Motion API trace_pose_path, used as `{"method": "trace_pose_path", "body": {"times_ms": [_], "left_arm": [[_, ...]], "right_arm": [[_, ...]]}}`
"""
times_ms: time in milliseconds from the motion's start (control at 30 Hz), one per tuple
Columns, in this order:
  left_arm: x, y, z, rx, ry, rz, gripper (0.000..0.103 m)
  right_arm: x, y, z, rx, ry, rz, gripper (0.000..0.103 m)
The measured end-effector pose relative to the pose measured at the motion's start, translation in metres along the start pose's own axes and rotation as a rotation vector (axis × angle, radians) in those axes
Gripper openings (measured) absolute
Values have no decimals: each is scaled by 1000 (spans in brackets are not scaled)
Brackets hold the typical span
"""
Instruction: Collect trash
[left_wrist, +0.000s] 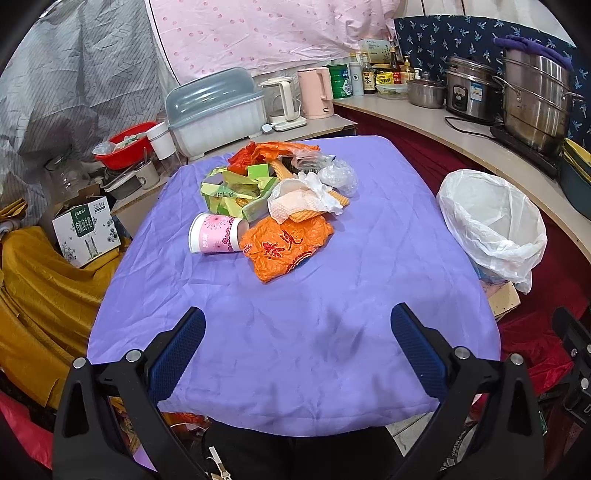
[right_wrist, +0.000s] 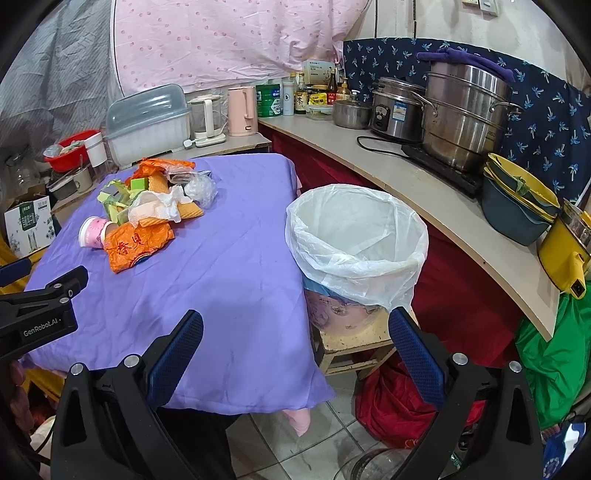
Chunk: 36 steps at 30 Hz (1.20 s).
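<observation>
A pile of trash lies on the purple-covered table (left_wrist: 295, 332): an orange plastic bag (left_wrist: 286, 245), a pink paper cup (left_wrist: 216, 234) on its side, a white crumpled tissue (left_wrist: 303, 195), green packaging (left_wrist: 236, 192) and clear plastic (left_wrist: 338, 177). The pile also shows in the right wrist view, with the orange bag (right_wrist: 138, 245) and cup (right_wrist: 94, 232). A bin with a white liner (right_wrist: 356, 240) stands right of the table, also in the left wrist view (left_wrist: 493, 221). My left gripper (left_wrist: 297, 347) is open and empty over the table's near part. My right gripper (right_wrist: 295, 350) is open and empty near the table's right corner, before the bin.
A counter (right_wrist: 424, 192) on the right carries steel pots, a rice cooker and bottles. A dish box, kettles and a red basin (left_wrist: 125, 146) stand behind the table. The bin rests on a small stool (right_wrist: 351, 343). Red and green bags lie on the floor.
</observation>
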<state>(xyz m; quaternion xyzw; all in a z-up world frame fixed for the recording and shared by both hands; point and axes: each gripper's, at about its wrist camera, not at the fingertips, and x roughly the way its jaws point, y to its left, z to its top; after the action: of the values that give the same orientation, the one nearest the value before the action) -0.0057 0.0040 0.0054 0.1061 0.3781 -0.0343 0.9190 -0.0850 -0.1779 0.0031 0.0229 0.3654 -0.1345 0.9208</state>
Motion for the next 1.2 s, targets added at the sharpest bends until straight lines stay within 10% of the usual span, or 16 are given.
{"method": "trace_pose_path", "body": {"times_ms": [1200], "left_arm": [[-6, -7, 2, 16, -14, 12, 96]], "right_arm": [[-3, -4, 1, -4, -11, 4, 96]]}}
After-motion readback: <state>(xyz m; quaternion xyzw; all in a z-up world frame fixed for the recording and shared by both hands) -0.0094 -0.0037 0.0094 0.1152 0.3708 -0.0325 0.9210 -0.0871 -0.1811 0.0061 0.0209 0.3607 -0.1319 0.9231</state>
